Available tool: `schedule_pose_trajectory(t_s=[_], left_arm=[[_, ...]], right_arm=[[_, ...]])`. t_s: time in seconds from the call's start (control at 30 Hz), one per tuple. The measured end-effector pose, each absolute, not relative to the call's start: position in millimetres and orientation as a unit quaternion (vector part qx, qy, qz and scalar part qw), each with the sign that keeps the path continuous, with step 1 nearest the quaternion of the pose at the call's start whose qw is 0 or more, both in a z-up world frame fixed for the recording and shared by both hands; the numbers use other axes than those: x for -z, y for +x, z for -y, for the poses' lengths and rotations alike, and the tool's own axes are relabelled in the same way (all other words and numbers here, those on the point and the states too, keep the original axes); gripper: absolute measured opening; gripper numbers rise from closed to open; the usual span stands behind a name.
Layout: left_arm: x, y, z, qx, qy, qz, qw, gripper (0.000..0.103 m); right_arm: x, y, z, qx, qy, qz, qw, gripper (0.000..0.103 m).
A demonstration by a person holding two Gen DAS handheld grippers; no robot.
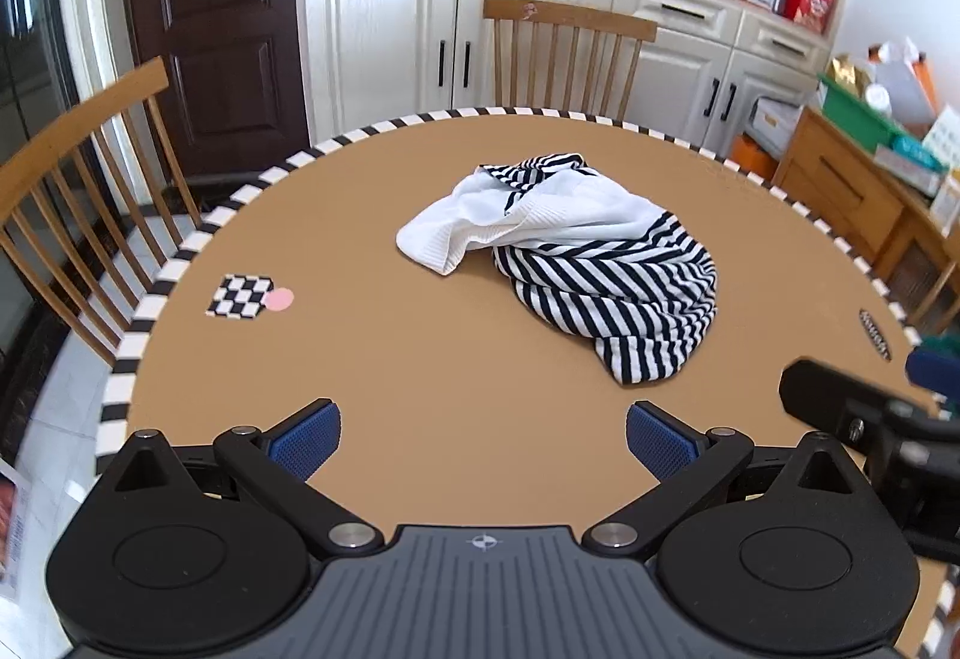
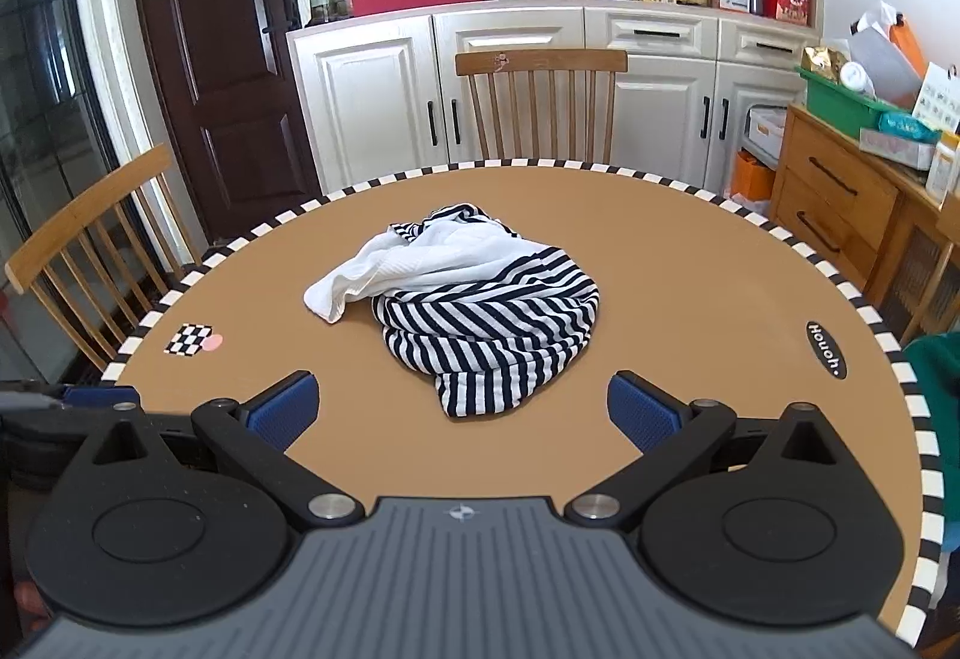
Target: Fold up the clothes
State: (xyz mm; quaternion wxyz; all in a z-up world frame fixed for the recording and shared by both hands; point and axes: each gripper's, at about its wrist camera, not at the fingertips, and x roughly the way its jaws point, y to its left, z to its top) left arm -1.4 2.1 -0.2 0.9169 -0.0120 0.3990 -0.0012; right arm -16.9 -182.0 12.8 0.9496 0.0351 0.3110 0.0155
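At frame centre, crumpled striped shirt (image 1: 576,263) (image 2: 474,299) on round table (image 1: 372,359) (image 2: 690,287); low in frame, left gripper (image 1: 483,440) and right gripper (image 2: 462,410) both released, grasping nothing.

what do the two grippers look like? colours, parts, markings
Both match: left gripper and right gripper have black linkage arms with silver pivot pins, blue ribbed finger pads, round black side housings, and a grey ribbed centre plate bearing a small crosshair mark. No cables visible.

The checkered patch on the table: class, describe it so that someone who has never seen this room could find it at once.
Start at the round tan table with its black-and-white striped rim. The striped garment lies crumpled mid-table; look left of it, near the rim. There lies the checkered patch, small, flat and square, with a pink dot touching its right side.
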Motion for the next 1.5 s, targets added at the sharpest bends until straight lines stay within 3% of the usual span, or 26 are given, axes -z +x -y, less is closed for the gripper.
schedule_pose_trajectory(t_s=[0.3, 1.5], left_arm=[[4, -26, -5, 0.001, -0.048, -0.361, 0.931, 0.102], [24, 9, 3, 0.001, -0.024, -0.455, 0.890, 0.102]], right_arm=[[-12, -15, 188, -0.019, 0.078, -0.321, 0.944, 0.103], [8, 1, 187, -0.035, 0.081, -0.373, 0.924, 0.103]])
